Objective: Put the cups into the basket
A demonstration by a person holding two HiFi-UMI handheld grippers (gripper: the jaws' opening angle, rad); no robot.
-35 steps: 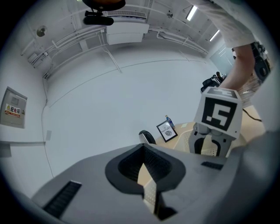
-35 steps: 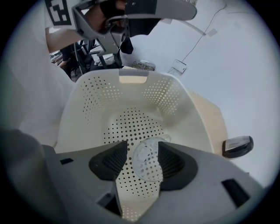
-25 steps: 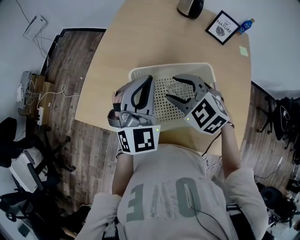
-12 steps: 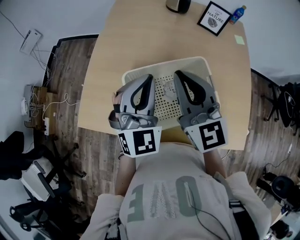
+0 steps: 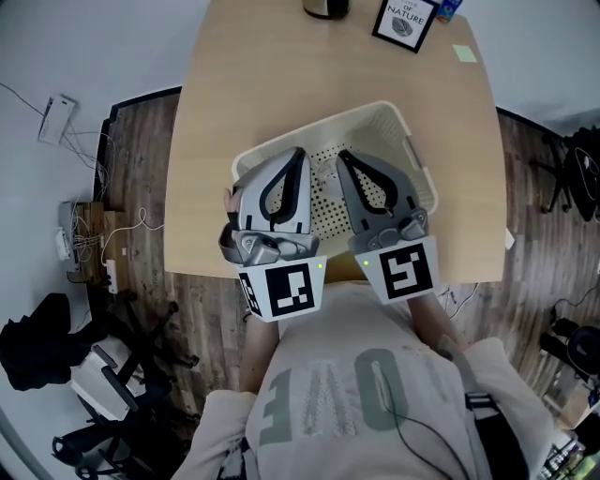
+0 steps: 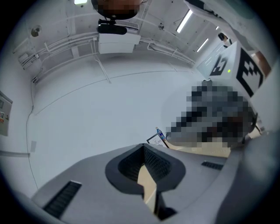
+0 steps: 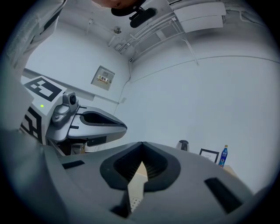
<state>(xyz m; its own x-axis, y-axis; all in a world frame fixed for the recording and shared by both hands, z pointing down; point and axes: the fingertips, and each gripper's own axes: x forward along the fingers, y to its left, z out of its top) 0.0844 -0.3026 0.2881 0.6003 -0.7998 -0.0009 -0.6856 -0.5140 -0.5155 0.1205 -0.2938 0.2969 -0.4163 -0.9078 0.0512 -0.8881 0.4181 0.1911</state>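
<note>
Basket (image 5: 361,114) below left tool (image 5: 300,154) and right tool (image 5: 342,157), both level, parallel, jaws together, empty.

Cream perforated basket (image 5: 367,116) upright on wooden table (image 5: 225,94), near edge

Along the far edge of a wooden table (image 5: 206,141): kettle (image 5: 324,7), framed picture (image 5: 404,21), blue bottle (image 5: 448,9), yellow sticky note (image 5: 463,53). Left of it, cables (image 5: 122,225) on plank floor (image 5: 141,122).

Left hand-held gripper (image 5: 300,155) closed, empty; right hand-held gripper (image 5: 341,157) just closed, empty.
</note>
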